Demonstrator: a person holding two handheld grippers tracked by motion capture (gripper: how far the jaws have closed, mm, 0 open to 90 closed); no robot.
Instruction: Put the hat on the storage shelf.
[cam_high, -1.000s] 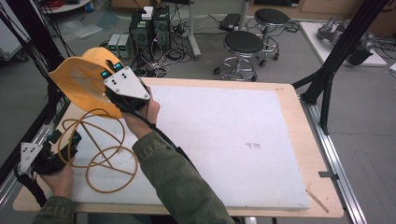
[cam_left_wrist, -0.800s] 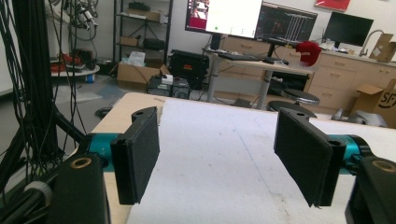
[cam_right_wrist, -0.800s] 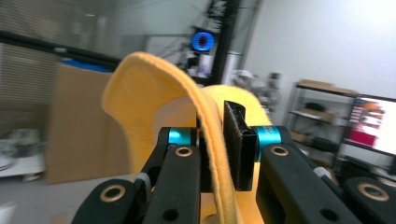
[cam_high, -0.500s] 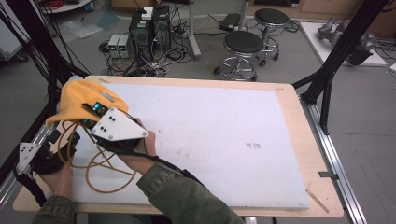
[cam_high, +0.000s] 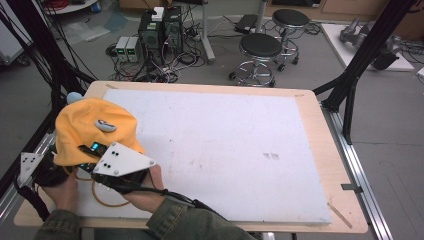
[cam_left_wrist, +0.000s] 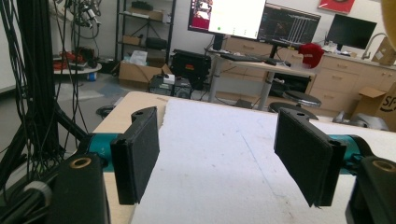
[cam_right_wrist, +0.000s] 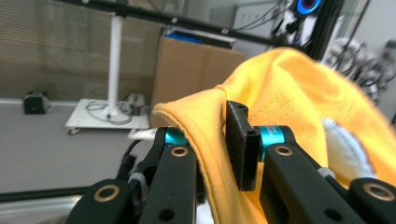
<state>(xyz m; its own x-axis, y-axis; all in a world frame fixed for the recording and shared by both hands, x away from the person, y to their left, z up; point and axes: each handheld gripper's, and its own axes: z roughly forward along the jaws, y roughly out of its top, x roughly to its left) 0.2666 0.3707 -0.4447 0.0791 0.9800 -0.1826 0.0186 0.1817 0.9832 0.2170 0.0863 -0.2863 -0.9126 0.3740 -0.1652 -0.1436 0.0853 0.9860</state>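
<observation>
A yellow cloth (cam_high: 90, 131) with a small white patch (cam_high: 105, 125) is draped over the table's left side. My right gripper (cam_high: 92, 152), under its grey three-cornered plate, is at the cloth's near edge. In the right gripper view the gripper (cam_right_wrist: 215, 140) is shut on a fold of the yellow cloth (cam_right_wrist: 299, 93). My left gripper (cam_high: 37, 170) is at the table's near left corner, partly beneath the cloth. In the left gripper view it (cam_left_wrist: 219, 154) stands open over the white table top (cam_left_wrist: 224, 140), with nothing between its pads.
An orange cable loop (cam_high: 107, 203) lies on the table under my right hand, mostly covered by the cloth. A black frame post (cam_high: 45, 60) rises at the table's left. Two stools (cam_high: 260, 50) and electronics boxes (cam_high: 157, 27) are on the floor beyond the far edge.
My right gripper has brought the yellow cloth down from the air and toward me, so it now covers most of the orange cable. The left gripper has stayed put.
</observation>
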